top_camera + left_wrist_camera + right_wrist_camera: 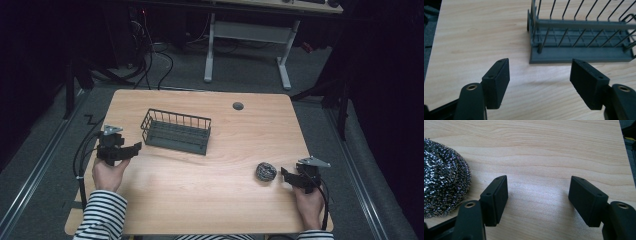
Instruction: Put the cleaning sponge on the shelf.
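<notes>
A dark wire basket (176,131) stands on the wooden table (200,200), left of centre; in the left gripper view the basket (581,37) lies ahead and to the right of the jaws. My left gripper (131,149) (540,82) is held open above the table just left of the basket, nothing between its pads. A steel wool scourer (265,171) lies on the right part of the table. My right gripper (285,175) (539,201) is open just right of it; the scourer (444,175) sits outside the left jaw, apart from it.
A round cable hole (238,106) sits near the table's far edge. Beyond the table stand a white desk frame (247,35) and floor cables (150,60). The table's right edge (624,152) is close to my right gripper.
</notes>
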A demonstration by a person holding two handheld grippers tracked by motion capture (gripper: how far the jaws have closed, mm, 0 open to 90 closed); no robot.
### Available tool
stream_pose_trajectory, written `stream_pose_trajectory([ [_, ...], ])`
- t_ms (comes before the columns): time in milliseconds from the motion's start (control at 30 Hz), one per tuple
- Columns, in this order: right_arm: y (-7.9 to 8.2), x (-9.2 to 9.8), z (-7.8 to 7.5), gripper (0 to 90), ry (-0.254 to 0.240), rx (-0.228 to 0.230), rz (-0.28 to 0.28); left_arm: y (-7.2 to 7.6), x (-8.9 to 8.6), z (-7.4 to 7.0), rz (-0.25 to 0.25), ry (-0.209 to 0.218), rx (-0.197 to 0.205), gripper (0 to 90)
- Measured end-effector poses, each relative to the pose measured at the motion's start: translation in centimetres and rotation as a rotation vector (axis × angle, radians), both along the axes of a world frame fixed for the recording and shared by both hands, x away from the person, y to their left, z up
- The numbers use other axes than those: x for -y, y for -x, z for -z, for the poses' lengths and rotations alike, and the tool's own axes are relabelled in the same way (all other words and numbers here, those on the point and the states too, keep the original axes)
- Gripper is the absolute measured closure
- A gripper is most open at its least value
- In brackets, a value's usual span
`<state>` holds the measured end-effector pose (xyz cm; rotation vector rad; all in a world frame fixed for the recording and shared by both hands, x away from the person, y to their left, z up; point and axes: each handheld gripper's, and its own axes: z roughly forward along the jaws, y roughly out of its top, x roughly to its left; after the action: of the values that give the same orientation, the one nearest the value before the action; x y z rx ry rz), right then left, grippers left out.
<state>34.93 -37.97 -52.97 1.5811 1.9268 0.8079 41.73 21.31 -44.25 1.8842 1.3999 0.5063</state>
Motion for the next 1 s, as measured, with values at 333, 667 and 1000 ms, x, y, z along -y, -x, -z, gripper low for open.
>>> stream_pose_trajectory([
  [333, 0.0, 0.0, 0.0, 32.1, 0.000, 0.000, -0.001, -3.0, 1.0, -2.8, 0.032, -0.046, -0.032, 34.5],
  [667, 0.0, 0.0, 0.0, 32.2, -0.001, -0.001, -0.001, -6.3, 2.2, -3.3, 0.023, -0.087, -0.068, 38.3],
  [1000, 0.0, 0.0, 0.0, 32.1, 0.000, 0.001, -0.001, -8.9, 3.4, -2.0, 0.004, -0.114, -0.114, 44.6],
])
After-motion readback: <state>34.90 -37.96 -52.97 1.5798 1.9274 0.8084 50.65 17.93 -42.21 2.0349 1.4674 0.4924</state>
